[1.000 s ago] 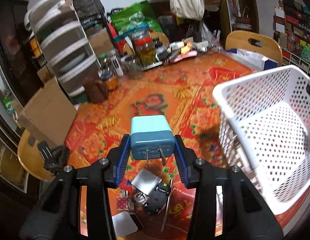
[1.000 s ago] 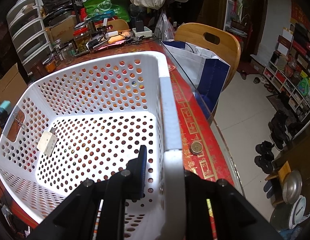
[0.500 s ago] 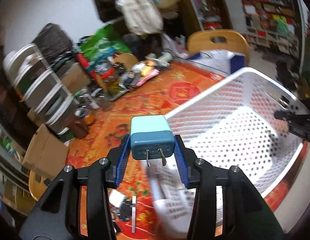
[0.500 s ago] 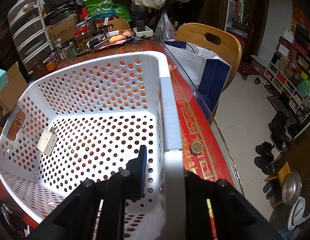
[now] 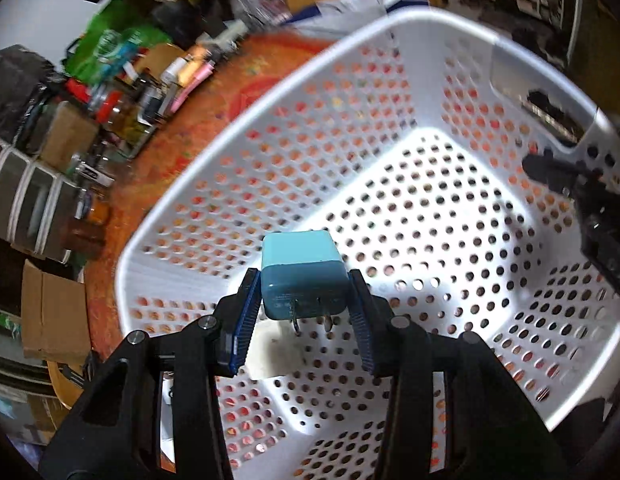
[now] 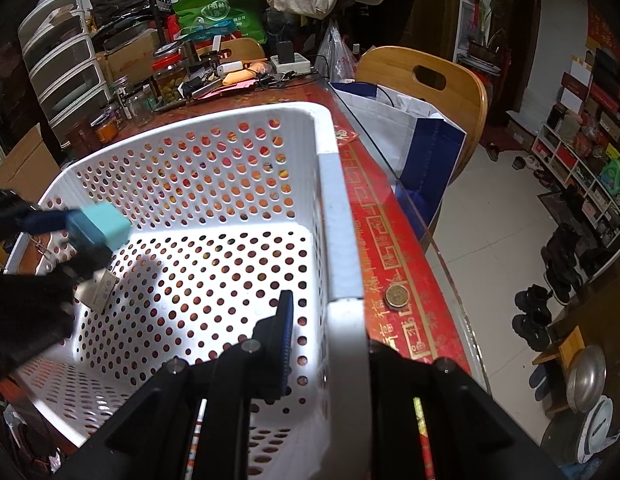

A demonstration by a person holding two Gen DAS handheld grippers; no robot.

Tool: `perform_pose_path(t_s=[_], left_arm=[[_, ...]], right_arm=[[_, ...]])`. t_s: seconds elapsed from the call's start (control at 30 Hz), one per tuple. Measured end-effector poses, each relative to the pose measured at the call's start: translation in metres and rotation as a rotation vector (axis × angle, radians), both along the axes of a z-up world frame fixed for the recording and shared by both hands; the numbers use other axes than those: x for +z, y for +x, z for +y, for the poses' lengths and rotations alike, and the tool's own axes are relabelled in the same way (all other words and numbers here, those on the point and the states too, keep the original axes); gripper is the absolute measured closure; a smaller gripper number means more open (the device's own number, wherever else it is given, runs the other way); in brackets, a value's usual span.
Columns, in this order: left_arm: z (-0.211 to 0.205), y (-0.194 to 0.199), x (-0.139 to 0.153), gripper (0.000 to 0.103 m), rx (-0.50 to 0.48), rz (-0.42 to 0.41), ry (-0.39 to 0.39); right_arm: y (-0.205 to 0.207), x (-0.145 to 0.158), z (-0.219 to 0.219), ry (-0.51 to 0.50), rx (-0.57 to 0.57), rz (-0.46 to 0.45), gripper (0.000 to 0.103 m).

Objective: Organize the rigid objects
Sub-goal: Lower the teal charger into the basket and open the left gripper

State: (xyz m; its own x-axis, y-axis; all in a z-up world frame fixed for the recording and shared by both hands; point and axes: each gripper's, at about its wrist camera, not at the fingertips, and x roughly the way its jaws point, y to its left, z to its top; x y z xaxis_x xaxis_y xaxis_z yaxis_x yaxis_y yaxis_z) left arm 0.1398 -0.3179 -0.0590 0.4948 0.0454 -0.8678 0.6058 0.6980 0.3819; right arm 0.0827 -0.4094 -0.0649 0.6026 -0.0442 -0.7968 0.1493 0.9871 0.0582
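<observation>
Over the basket (image 5: 245,152) now hangs the charger (image 5: 301,276), previously above the table.

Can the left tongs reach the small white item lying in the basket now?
Probably not: the left tongs are shut on the blue charger, which must go first; the white item lies uncovered below.

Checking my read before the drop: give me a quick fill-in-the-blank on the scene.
1. The left gripper holds a teal ____ with two metal prongs.
2. It hangs over the white perforated ____.
3. The right gripper is clamped on the basket's ____.
4. On the red tablecloth beside the basket lies a ____.

Missing words: charger; basket; wall; coin
</observation>
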Motion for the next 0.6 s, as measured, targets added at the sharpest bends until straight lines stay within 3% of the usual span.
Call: perform_pose_path(t_s=[0.13,0.5,0.6], left_arm=[[-0.006,0.003,-0.017,0.062,0.011,0.046,0.032],[-0.005,0.009,-0.023,0.062,-0.002,0.129,0.045],[-0.004,0.012,-0.025,0.052,-0.004,0.147,0.052]], right_arm=[[0.000,0.000,0.000,0.001,0.007,0.002,0.087],[0.001,0.001,-0.001,0.001,0.008,0.003,0.087],[0.001,0.000,-0.001,0.001,0.007,0.003,0.087]])
